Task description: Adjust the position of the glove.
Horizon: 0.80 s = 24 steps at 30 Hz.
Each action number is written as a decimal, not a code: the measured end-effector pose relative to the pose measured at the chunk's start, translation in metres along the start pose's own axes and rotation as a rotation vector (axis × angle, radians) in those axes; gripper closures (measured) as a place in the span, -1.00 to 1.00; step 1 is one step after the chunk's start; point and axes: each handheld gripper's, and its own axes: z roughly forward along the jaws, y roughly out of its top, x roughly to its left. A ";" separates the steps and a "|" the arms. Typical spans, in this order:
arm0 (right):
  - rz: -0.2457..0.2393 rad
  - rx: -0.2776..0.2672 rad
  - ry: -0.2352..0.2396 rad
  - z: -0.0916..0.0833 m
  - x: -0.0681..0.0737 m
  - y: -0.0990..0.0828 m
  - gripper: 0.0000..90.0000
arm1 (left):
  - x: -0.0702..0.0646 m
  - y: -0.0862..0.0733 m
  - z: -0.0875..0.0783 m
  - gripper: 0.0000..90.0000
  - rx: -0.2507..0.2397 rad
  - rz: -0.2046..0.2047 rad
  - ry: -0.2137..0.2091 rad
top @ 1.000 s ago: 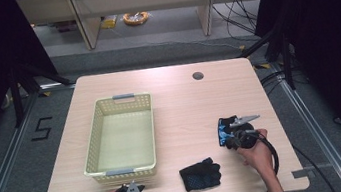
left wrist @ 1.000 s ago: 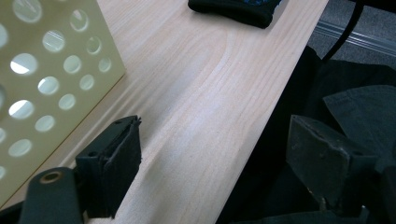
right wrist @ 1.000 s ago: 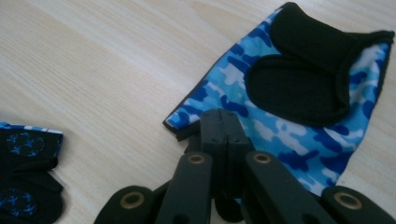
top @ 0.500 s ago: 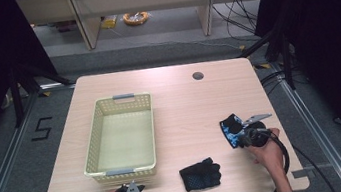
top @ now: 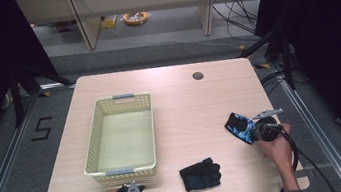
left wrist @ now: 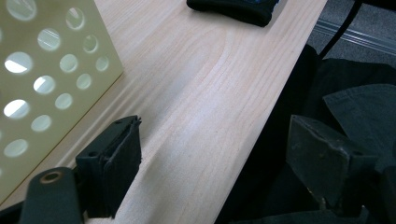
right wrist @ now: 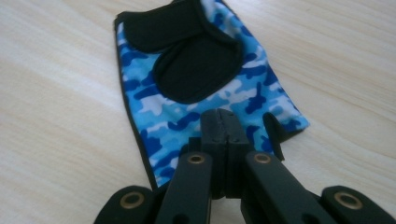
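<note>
A blue camouflage glove (top: 238,127) with black patches lies flat on the wooden table (top: 180,105) near its right edge. My right gripper (top: 252,132) is shut on the glove's finger end; in the right gripper view the jaws (right wrist: 226,126) are pressed together on the blue fabric (right wrist: 196,93). A black glove (top: 200,175) lies crumpled near the front edge. My left gripper (top: 140,188) rests at the front edge by the basket's corner, open (left wrist: 217,135), with only bare wood between its fingers. The black glove (left wrist: 233,7) lies ahead of it.
A cream perforated basket (top: 92,137) with nothing in it stands on the left half of the table; its wall (left wrist: 46,70) is close beside my left gripper. A cable hole (top: 198,76) sits at the back right. Dark curtains flank the table.
My right gripper has slid to the right toward the table's edge, and the blue glove has moved with it. The left gripper, black glove and basket have stayed put.
</note>
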 end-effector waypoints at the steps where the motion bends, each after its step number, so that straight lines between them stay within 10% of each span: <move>1: 0.009 -0.005 -0.006 0.000 -0.001 0.000 1.00 | 0.001 0.000 0.000 -0.61 0.000 0.012 -0.005; 15: 0.045 -0.012 -0.042 0.011 -0.015 0.014 0.99 | 0.000 0.000 0.001 -0.61 0.004 -0.011 -0.020; 24: -0.018 -0.086 0.086 -0.005 0.005 0.026 0.67 | 0.001 0.000 0.000 -0.61 0.005 -0.005 -0.014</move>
